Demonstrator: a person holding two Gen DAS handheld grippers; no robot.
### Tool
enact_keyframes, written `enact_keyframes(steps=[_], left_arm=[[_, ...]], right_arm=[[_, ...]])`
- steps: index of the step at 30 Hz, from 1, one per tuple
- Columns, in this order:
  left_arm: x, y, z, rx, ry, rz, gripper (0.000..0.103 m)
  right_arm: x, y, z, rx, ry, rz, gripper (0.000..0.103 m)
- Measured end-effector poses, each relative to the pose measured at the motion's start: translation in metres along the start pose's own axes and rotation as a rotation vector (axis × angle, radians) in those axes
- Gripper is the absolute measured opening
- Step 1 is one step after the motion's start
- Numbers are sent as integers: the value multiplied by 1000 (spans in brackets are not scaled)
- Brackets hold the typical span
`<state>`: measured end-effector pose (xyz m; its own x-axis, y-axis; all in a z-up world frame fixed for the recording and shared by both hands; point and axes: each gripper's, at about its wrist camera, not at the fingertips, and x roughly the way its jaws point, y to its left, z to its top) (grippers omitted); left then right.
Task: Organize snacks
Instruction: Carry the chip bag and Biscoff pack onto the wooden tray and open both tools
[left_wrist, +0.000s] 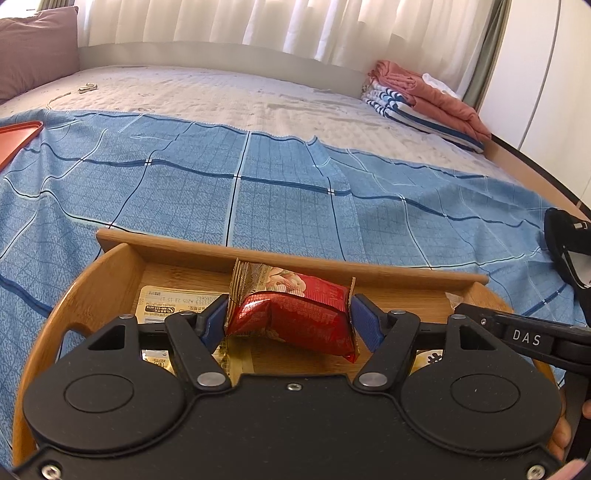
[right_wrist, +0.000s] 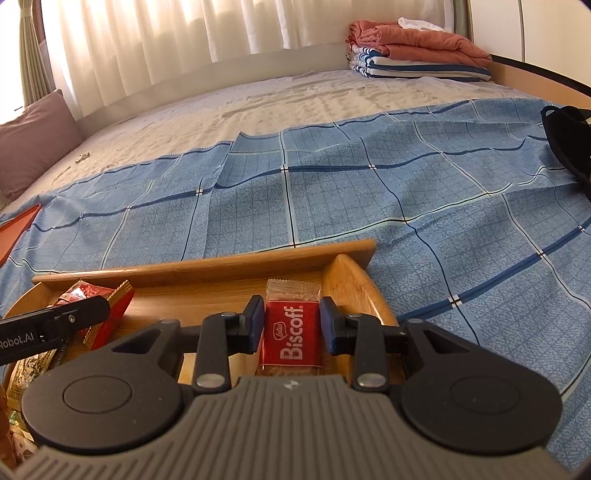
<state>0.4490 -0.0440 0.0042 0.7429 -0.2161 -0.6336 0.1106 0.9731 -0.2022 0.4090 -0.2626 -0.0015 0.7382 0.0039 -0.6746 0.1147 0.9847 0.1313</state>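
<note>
Two packets sit in my grips over the wooden tray (left_wrist: 122, 258) on the blue checked cloth (left_wrist: 258, 192): my left gripper (left_wrist: 288, 317) clamps a red snack pouch (left_wrist: 295, 314), my right gripper (right_wrist: 291, 325) pinches a Biscoff biscuit (right_wrist: 290, 336); both tilt downward, other wrappers lying beneath

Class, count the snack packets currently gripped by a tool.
2. The red packet sits in the left tool; the Biscoff packet in the right tool. More packets lie loose, partly hidden.
</note>
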Motion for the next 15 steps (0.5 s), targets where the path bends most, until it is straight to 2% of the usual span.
enact_keyframes(steps=[3,5,6,9,15], left_arm=[[-2,-2,0,11,8,11,72],[-7,-4,-1,28,2,27,75],[-10,-5,-1,37,-2,26,79],[-25,-7,-1,41,-17,24,86],[-72,-11,-4,56,-27,18,90]], right_arm=[[-1,0,1,-7,-7,-1,42],[-7,0,1,-1,-28,5,63],[-11,0,2,4,-33,18,68],[-26,4,3,-14,-49,29,70],[-70,12,4,-41,-89,50,78]])
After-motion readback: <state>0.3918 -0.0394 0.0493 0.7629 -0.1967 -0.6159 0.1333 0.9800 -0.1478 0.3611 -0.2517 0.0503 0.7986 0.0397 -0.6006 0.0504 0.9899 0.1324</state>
